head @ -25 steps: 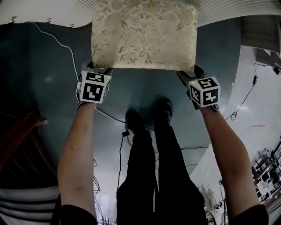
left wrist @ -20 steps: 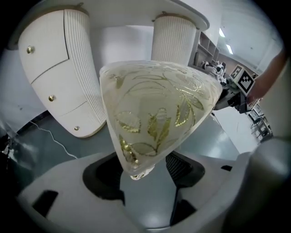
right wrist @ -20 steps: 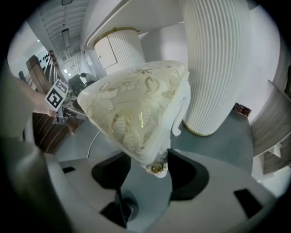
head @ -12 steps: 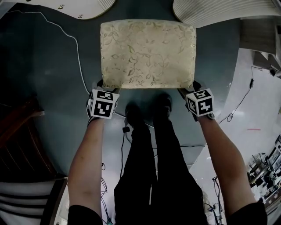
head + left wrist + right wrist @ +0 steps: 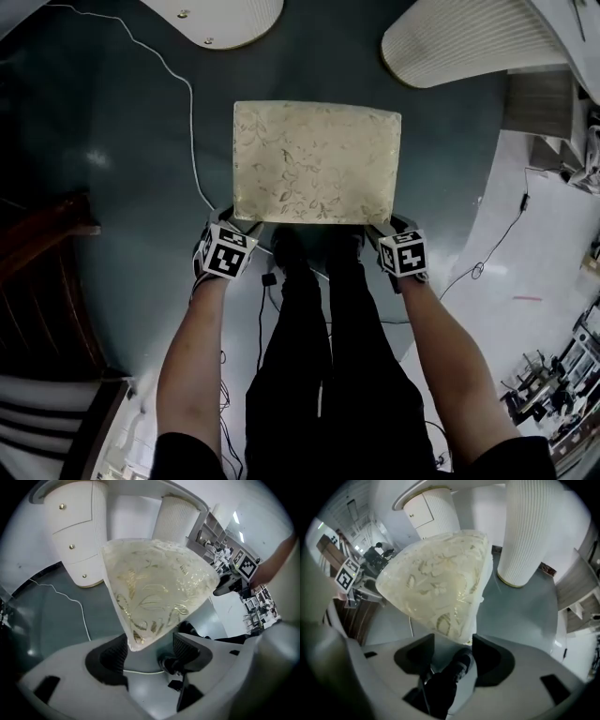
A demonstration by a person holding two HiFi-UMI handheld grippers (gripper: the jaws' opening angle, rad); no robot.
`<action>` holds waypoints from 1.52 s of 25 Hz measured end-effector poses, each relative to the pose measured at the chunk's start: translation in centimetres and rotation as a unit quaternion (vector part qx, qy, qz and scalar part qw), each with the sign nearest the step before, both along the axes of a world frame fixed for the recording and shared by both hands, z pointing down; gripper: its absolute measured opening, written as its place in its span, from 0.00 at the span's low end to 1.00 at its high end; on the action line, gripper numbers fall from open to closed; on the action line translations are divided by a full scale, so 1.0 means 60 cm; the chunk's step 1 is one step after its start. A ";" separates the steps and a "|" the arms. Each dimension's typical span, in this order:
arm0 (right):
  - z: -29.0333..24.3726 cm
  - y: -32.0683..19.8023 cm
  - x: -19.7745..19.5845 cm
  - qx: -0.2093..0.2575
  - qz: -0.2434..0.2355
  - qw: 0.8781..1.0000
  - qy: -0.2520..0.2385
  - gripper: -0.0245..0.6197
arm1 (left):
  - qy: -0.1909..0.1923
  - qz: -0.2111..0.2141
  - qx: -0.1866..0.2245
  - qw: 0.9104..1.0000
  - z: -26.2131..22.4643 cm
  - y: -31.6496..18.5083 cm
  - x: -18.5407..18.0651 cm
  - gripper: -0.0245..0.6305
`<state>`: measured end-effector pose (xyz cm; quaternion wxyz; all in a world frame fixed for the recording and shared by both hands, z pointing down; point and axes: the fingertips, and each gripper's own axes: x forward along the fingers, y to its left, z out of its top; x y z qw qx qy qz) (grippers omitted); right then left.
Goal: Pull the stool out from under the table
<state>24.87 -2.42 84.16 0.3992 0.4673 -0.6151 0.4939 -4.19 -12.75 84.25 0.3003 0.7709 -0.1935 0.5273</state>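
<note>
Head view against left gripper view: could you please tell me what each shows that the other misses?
Only the head view shows the whole rectangular seat of the stool and the person's left forearm. Only the left gripper view shows the pads of the left tongs clamping the seat's near corner, and the drawer fronts of a table pedestal. Both show the stool, the white cable and the right tongs.

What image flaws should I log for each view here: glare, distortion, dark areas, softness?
Head view: fisheye bend at the edges, dim dark floor with a faint sheen patch at left, stool sharp and evenly lit. Left gripper view: black vignette, stool corner stretched into a wedge. Right gripper view: same vignette and stretch, left side murky, ribbed pedestal brightly lit.
</note>
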 end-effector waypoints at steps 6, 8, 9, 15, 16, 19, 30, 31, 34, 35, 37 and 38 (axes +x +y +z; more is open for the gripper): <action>-0.120 0.015 0.002 -0.020 -0.012 1.000 0.018 0.44 | 0.019 -0.041 -0.003 0.999 -0.121 0.014 0.000 0.50; -0.166 0.015 -0.016 -0.018 -0.034 0.999 0.014 0.45 | 0.039 -0.086 -0.003 0.995 -0.171 0.010 0.001 0.48; -0.191 0.015 -0.030 -0.016 -0.049 0.999 0.011 0.46 | 0.057 -0.116 -0.009 0.992 -0.200 0.010 0.003 0.47; -0.355 0.010 -0.091 0.009 -0.129 0.992 -0.009 0.45 | 0.133 -0.185 0.006 0.974 -0.366 0.001 0.033 0.35; -0.379 0.015 -0.098 0.012 -0.127 0.992 -0.023 0.44 | 0.135 -0.182 0.018 0.974 -0.390 0.001 0.033 0.33; -0.467 0.017 -0.124 0.036 -0.107 0.992 -0.063 0.39 | 0.159 -0.185 0.050 0.969 -0.459 0.000 0.031 0.29; -0.671 0.026 -0.072 0.113 -0.079 0.989 -0.046 0.36 | 0.208 -0.177 0.107 0.956 -0.667 -0.025 0.012 0.24; -0.678 0.023 -0.064 0.122 -0.060 0.989 -0.053 0.35 | 0.209 -0.171 0.117 0.956 -0.690 -0.026 0.015 0.24; -0.696 0.001 -0.053 0.150 -0.003 0.985 -0.080 0.35 | 0.213 -0.152 0.142 0.955 -0.751 -0.020 0.020 0.22; -0.705 -0.010 -0.053 0.163 0.005 0.983 -0.087 0.35 | 0.215 -0.149 0.147 0.954 -0.768 -0.016 0.020 0.19; -0.734 -0.027 -0.051 0.198 0.001 0.975 -0.097 0.34 | 0.223 -0.153 0.153 0.951 -0.801 0.000 0.024 0.14; -0.754 -0.030 -0.047 0.216 -0.003 0.971 -0.102 0.34 | 0.226 -0.158 0.156 0.948 -0.816 0.012 0.028 0.13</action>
